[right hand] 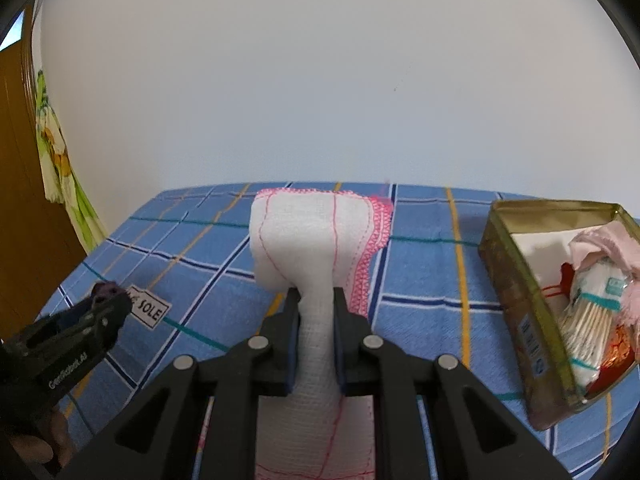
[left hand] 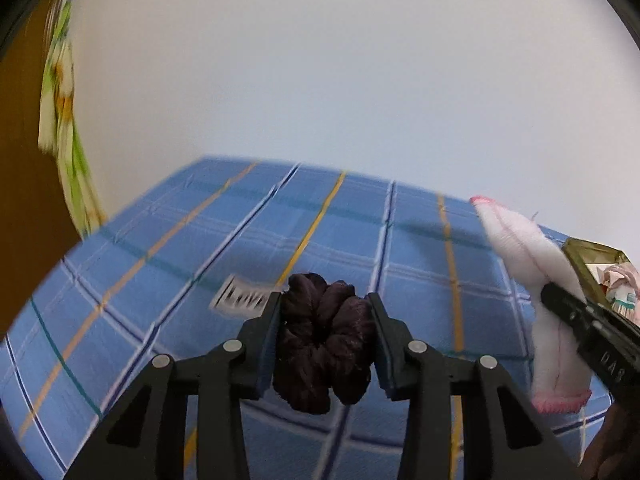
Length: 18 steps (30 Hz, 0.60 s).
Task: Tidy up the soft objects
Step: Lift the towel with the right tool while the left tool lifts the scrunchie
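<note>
My left gripper (left hand: 325, 302) is shut on a dark maroon scrunchie (left hand: 324, 340), which bulges between both pads above the blue checked cloth (left hand: 160, 280). My right gripper (right hand: 316, 296) is shut on a white gauze cloth with pink stitched edging (right hand: 316, 240); the cloth stands up beyond the fingertips and hangs down below them. In the left wrist view that white cloth (left hand: 528, 264) shows at the right, pinched by the right gripper (left hand: 560, 300). The right wrist view catches the left gripper (right hand: 106, 300) at the far left with a bit of the scrunchie (right hand: 105, 291) at its tip.
An open gold tin box (right hand: 516, 280) sits at the right, holding a pack of cotton swabs (right hand: 592, 312) and pink fabric. A white label (right hand: 149, 307) lies on the checked cloth. A wooden door and a floral fabric (right hand: 56, 160) hang at the left, before a white wall.
</note>
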Available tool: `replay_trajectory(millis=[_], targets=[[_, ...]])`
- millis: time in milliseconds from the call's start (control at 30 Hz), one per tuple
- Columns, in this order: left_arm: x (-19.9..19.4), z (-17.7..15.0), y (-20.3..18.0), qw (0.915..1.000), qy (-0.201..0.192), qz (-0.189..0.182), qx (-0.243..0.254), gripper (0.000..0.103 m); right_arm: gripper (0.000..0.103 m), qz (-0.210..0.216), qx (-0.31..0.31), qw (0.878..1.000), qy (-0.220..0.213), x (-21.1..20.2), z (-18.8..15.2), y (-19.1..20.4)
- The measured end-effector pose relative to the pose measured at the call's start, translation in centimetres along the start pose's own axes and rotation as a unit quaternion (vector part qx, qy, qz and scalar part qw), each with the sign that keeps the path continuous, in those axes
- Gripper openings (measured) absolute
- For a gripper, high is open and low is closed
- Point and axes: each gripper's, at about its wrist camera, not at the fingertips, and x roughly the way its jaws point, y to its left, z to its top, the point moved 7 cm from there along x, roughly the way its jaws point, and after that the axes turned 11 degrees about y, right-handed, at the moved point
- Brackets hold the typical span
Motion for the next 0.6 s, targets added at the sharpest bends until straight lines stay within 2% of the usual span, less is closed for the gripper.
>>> replay_trajectory(millis=[133,267,433,600], targets=[[-0.2,1.7,-2.9,0.9989,-0.025,0.020,0.036,0.043,0.014,-0.009,-0.006,1.000,-0.020,-1.3,0.1,-1.3],[0.1,2.6,-5.9,0.9977,-0.033,0.020,0.056,0.043,0.014,-0.030,-0.029,0.998,-0.038,-2.8,-0.4,-2.8],[1.3,4.0,-9.1,0.9986,-0.026,0.005,0.047,0.043,0.014,-0.053,-0.032,0.997,-0.053,-4.0,-0.4,-5.5],[2.1,4.4,-12.2,0.9989,-0.027,-0.002,0.038,0.043,0.014,-0.051,-0.014,0.997,-0.062,-4.9,0.1,-7.1]])
